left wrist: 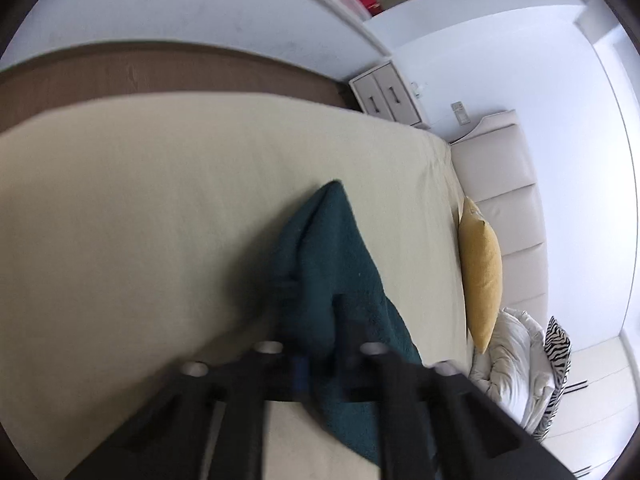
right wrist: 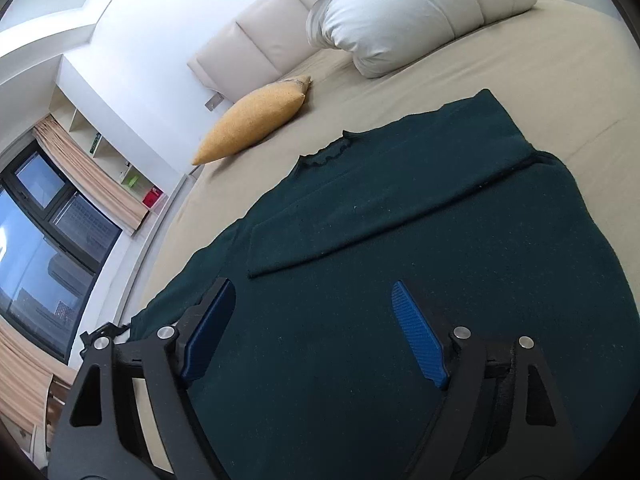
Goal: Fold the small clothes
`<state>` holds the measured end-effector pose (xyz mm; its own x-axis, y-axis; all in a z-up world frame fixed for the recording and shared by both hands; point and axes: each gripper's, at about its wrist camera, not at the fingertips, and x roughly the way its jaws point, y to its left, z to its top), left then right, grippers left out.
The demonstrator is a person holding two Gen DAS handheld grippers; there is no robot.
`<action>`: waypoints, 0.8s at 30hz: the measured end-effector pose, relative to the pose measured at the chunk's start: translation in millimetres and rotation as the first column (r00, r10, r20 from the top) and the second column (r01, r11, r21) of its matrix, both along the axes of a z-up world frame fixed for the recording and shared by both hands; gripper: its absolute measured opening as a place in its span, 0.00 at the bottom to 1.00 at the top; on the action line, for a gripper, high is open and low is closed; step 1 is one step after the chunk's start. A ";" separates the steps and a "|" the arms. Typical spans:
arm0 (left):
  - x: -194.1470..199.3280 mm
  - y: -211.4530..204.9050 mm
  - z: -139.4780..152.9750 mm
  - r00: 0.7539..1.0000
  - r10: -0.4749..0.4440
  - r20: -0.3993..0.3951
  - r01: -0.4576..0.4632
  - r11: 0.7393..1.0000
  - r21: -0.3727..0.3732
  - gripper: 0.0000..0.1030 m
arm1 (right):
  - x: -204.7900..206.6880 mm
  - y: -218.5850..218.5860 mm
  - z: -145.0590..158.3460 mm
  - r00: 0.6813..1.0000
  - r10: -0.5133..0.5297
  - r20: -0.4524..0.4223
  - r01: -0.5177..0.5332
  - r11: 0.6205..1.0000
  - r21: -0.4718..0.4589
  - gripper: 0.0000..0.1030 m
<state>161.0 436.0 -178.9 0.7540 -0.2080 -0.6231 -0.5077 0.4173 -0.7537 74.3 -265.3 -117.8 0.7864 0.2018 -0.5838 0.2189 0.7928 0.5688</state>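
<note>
Your left gripper [left wrist: 316,344] is pinching the dark green sweater [right wrist: 400,240] between its fingers; your right gripper [right wrist: 316,336] is hovering wide above it, sleeve [right wrist: 380,208] lying ahead.

The left claw [left wrist: 316,300] is clamped on dark green fabric, its fingers blurred, while the right claw [right wrist: 312,320] hovers with jaws spread wide, gripping nothing.

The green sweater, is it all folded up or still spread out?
Partly folded. The green sweater lies flat on the bed, with one sleeve laid across its front. The left gripper is lifting another part.
</note>
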 end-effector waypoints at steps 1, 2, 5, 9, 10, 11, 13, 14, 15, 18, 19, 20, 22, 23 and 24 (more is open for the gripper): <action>-2.6 -3.8 7.2 1.000 0.006 0.006 -0.007 1.000 0.030 0.08 | -4.0 0.3 -0.5 1.000 -0.001 0.002 0.001 1.000 -0.001 0.75; -5.5 -11.7 17.4 1.000 0.002 0.020 -0.003 0.998 0.069 0.08 | -6.6 -1.2 0.0 1.000 -0.005 0.004 0.005 1.000 -0.004 0.74; -3.2 -50.9 56.1 0.994 -0.086 0.064 0.070 0.975 0.211 0.08 | -22.9 -14.3 -1.8 1.000 -0.020 0.007 0.020 1.000 -0.001 0.74; 20.9 -157.5 112.9 0.936 -0.341 0.089 0.274 0.862 0.426 0.08 | -28.4 -27.9 -10.1 1.000 -0.028 -0.006 0.028 1.000 0.010 0.72; 28.2 -192.8 122.6 0.907 -0.413 0.080 0.331 0.818 0.471 0.08 | -31.9 -30.5 -12.3 0.999 -0.036 -0.006 0.036 0.999 0.017 0.72; 34.7 -233.4 129.2 0.870 -0.487 0.069 0.388 0.766 0.513 0.08 | -35.9 -34.2 -14.7 0.999 -0.044 -0.005 0.044 0.999 0.027 0.72; 41.2 -306.4 134.2 0.803 -0.594 0.040 0.463 0.665 0.586 0.08 | -40.6 -42.5 -18.9 0.998 -0.068 -0.002 0.068 0.997 0.042 0.72; 41.7 -346.3 129.6 0.763 -0.646 0.022 0.504 0.616 0.605 0.08 | -44.3 -47.6 -20.8 0.997 -0.078 -0.002 0.078 0.996 0.050 0.72; 41.3 -381.8 119.5 0.723 -0.691 0.005 0.552 0.582 0.598 0.08 | -48.2 -53.3 -22.6 0.996 -0.087 -0.006 0.088 0.995 0.055 0.72; 36.1 -451.0 87.2 0.651 -0.756 -0.072 0.639 0.494 0.589 0.12 | -54.9 -67.2 -26.4 0.994 -0.108 -0.015 0.109 0.992 0.064 0.72; 31.0 -474.6 67.3 0.619 -0.775 -0.126 0.679 0.448 0.582 0.16 | -57.2 -72.8 -28.0 0.993 -0.113 -0.025 0.115 0.992 0.062 0.72; 27.8 -486.3 54.2 0.596 -0.787 -0.161 0.709 0.421 0.565 0.23 | -58.3 -76.4 -29.0 0.993 -0.115 -0.034 0.117 0.991 0.059 0.72; 18.5 -507.4 38.2 0.561 -0.803 -0.203 0.748 0.386 0.540 0.35 | -55.6 -82.1 -30.7 0.992 -0.118 -0.052 0.122 0.991 0.061 0.72; 10.1 -507.7 37.0 0.558 -0.806 -0.197 0.744 0.381 0.548 0.43 | -52.4 -84.4 -32.0 0.992 -0.113 -0.064 0.117 0.991 0.063 0.72; 2.4 -505.0 40.8 0.559 -0.808 -0.186 0.740 0.384 0.552 0.57 | -48.1 -85.0 -32.5 0.992 -0.106 -0.072 0.111 0.992 0.062 0.73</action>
<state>163.4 -69.0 -138.1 0.5009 -0.4114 -0.7615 0.3078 0.9069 -0.2876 26.2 -350.3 -150.3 0.7642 0.1575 -0.6255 0.3418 0.7235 0.5998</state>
